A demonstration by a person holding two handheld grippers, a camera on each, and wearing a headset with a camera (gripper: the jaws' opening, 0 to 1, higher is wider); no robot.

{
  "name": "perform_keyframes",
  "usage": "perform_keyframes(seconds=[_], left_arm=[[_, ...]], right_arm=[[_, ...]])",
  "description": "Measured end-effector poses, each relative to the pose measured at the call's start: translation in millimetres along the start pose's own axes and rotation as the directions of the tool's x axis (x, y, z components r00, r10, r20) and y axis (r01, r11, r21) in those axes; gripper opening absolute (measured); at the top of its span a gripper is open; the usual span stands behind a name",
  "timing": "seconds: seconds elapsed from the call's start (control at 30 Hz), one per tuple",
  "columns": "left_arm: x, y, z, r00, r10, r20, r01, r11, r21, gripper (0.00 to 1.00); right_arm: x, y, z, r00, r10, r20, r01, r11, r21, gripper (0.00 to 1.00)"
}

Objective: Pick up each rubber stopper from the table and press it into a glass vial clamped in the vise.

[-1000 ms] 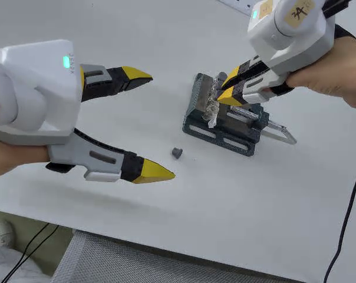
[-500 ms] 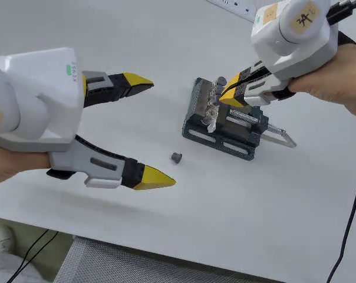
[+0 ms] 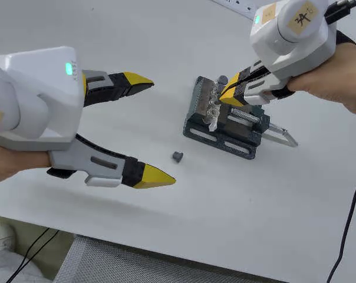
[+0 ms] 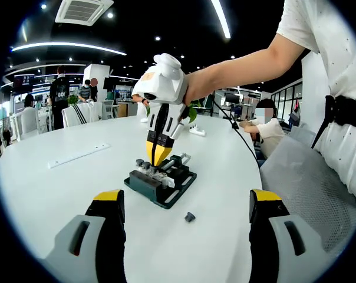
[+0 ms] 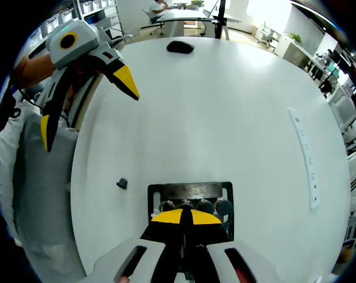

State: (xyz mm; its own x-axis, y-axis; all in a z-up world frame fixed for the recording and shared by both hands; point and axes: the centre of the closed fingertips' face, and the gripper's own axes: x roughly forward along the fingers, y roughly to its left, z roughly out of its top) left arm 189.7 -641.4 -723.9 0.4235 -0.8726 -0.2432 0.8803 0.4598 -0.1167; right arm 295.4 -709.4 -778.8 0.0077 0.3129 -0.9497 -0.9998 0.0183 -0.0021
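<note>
Stopper [image 3: 177,155] on open table [image 3: 166,35] beside vise [image 3: 225,127]

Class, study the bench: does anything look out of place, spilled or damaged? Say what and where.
Nothing looks damaged or spilled. One small grey stopper lies loose on the table, apart from the vise; the open left gripper hovers near it.

Vials [image 3: 212,111] in the vise [image 3: 225,137], seemingly half out of sight behind the right hand-held gripper [image 3: 226,95]
</note>
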Motion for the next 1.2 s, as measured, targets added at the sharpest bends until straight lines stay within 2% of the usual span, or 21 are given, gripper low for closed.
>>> perform_keyframes(seconds=[0.33, 0.67, 1.2], left_arm=[[1.9, -0.3, 0.8, 1.0000, -0.004, 0.004, 0.004, 1.000, -0.001, 0.86], [4.2, -0.7, 0.6, 1.0000, -0.008, 0.006, 0.008, 1.000, -0.003, 0.86], [6.4, 1.2, 0.1, 0.9999, -0.006, 0.015, 0.006, 1.000, -0.010, 0.85]], right_arm=[[1.5, 0.1, -0.8, 0.9998, 0.007, -0.019, -0.008, 1.000, -0.020, 0.00], [3.4, -1.4, 0.2, 0.9997, 0.015, -0.021, -0.016, 1.000, -0.012, 0.00], [4.3, -1.0, 1.1, 0.9983, 0.016, -0.056, -0.017, 1.000, -0.014, 0.00]])
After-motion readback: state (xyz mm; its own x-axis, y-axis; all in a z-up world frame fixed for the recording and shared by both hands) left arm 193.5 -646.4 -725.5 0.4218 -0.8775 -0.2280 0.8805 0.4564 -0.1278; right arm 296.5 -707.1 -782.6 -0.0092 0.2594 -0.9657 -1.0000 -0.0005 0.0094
